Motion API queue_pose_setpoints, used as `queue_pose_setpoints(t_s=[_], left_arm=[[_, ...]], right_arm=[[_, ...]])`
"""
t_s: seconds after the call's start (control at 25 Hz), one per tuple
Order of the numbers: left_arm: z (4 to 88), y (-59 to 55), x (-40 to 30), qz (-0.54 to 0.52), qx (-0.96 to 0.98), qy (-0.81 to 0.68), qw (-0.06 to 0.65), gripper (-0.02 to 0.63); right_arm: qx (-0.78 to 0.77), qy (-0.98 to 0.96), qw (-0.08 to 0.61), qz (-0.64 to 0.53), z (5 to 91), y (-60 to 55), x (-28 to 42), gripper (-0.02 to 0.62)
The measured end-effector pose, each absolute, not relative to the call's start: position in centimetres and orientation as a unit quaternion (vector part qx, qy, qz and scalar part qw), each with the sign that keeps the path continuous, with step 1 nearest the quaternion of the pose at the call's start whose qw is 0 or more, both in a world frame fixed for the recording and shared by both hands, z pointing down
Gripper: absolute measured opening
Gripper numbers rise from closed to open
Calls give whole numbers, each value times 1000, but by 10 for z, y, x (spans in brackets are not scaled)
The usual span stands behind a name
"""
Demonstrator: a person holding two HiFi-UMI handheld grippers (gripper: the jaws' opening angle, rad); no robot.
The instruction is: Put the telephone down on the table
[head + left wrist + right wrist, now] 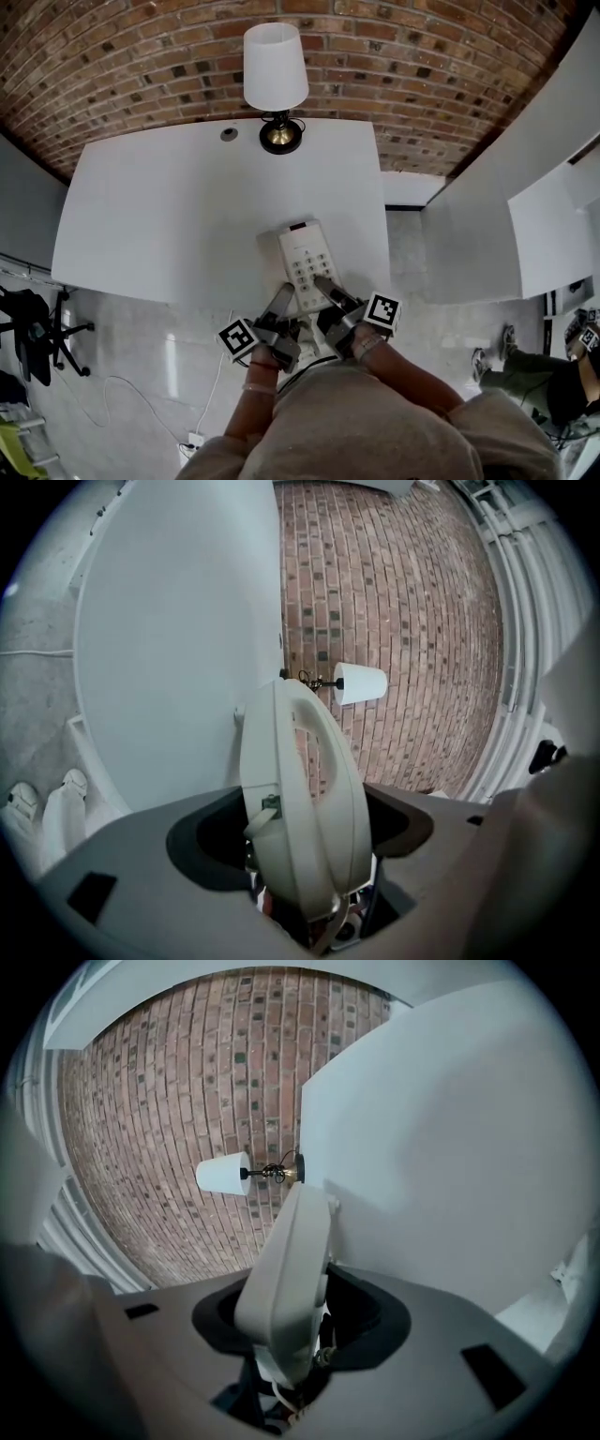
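White table [169, 216], cream keypad telephone [305, 262]

The left gripper [279, 305] and right gripper [328, 289] are dark grey, each bearing a cube [238, 338] of black-and-white square markers. At six o'clock sits a beige top [375, 431], with perhaps a thin bracelet [251, 386] on one wrist.

A red-brown brick wall [141, 56] is running along the far side of the white table [169, 216]. A lamp [276, 70] with a white shade is sitting at the table's far edge. Pale grey floor [131, 347] is showing around it, with a white cable [208, 394] trailing across. A black office chair [33, 333] is standing off to the left, and white panels [506, 178] are closing in the right side.
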State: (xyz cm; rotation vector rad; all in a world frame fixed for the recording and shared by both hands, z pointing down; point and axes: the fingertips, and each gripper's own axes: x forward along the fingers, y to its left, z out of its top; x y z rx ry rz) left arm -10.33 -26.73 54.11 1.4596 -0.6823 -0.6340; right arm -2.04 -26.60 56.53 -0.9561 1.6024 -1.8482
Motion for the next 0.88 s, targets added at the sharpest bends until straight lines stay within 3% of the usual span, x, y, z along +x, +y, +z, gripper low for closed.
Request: queue_pose_setpoints(t_s=[0.88], left_arm=[[548,-340,-106,-287,643,-336,626,348]], right_arm=[[-316,605,247,-688,558,-318,-20,179]])
